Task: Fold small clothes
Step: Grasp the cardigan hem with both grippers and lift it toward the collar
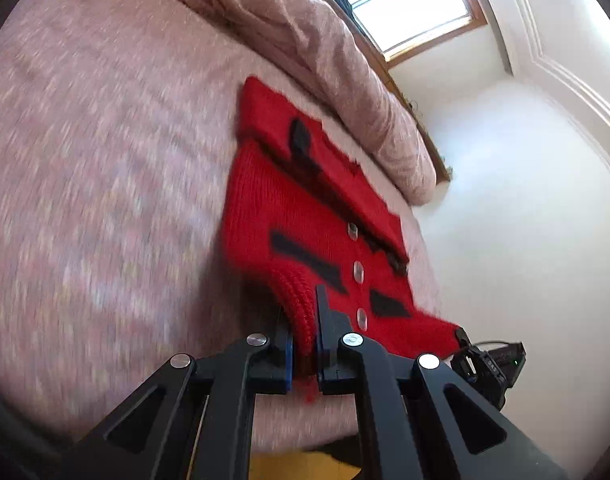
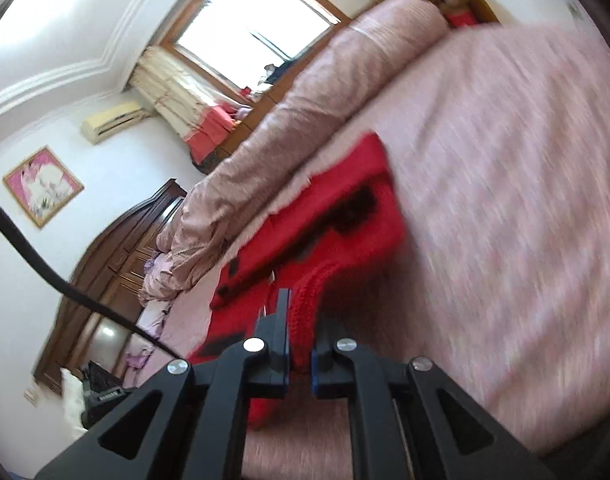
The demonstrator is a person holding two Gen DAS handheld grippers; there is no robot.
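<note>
Red knitted cardigan (image 1: 305, 216): small, with black bars and a row of pale oval buttons; lies on the bed, its near hem raised off the cover, its far part folded over itself.
Bed (image 1: 85, 160): pink mottled cover; a rolled pinkish-beige quilt (image 1: 305, 32) runs along its far edge.
Left claw (image 1: 305, 340): clenched on the ribbed hem at one near corner of the cardigan.
Right claw (image 2: 301, 340): clenched on the ribbed hem (image 2: 305, 300) at the other near corner.
Sharpness: both views blurred.
</note>
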